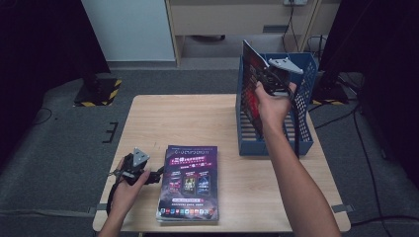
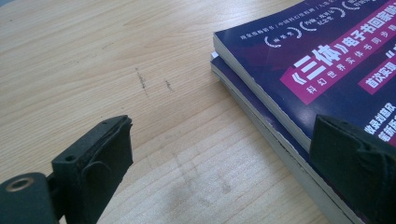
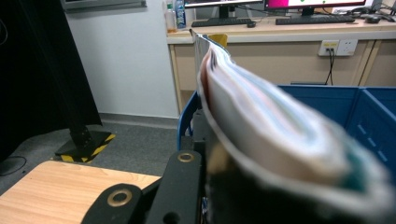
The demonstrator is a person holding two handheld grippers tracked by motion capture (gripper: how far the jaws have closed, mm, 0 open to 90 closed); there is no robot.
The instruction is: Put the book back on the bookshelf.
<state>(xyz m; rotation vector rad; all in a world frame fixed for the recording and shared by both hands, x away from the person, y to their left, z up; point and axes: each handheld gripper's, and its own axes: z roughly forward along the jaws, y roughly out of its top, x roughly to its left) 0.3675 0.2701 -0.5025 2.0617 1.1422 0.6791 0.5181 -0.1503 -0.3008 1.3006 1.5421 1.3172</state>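
High view showed the held magazine [image 1: 253, 89] in the upper right of the frame, standing almost upright on its edge and partly inside the blue slotted file box [image 1: 305, 123]; its dark cover with red print faced left. The right gripper [image 1: 271, 81] was clamped on the magazine's upper part, and the right hand [image 1: 272, 101] held that gripper from below, with the forearm running down to the bottom right of the frame. In the right gripper view the same magazine [image 3: 280, 140] took the centre and right of the picture — a thick, blurred bundle of pages squeezed against the black jaw at the bottom centre, and the blue wall of the box [image 3: 373, 116] stood behind it at the right.

Lower in the high view, near the bottom centre, a stack of magazines [image 1: 188, 182] lay flat on the wooden table [image 1: 173, 118], well apart from the box. The left gripper [image 1: 157, 175] rested just beside the left edge of this stack, held by the left hand [image 1: 129, 185] at the lower left. In the left gripper view its two black jaws stood wide apart with nothing between them — one at the lower left over bare wood [image 2: 116, 70], the other at the lower right in front of the corner of the stack [image 2: 317, 60], where two purple-covered magazines lay one on the other. Whether that jaw touched the stack, I could not tell.
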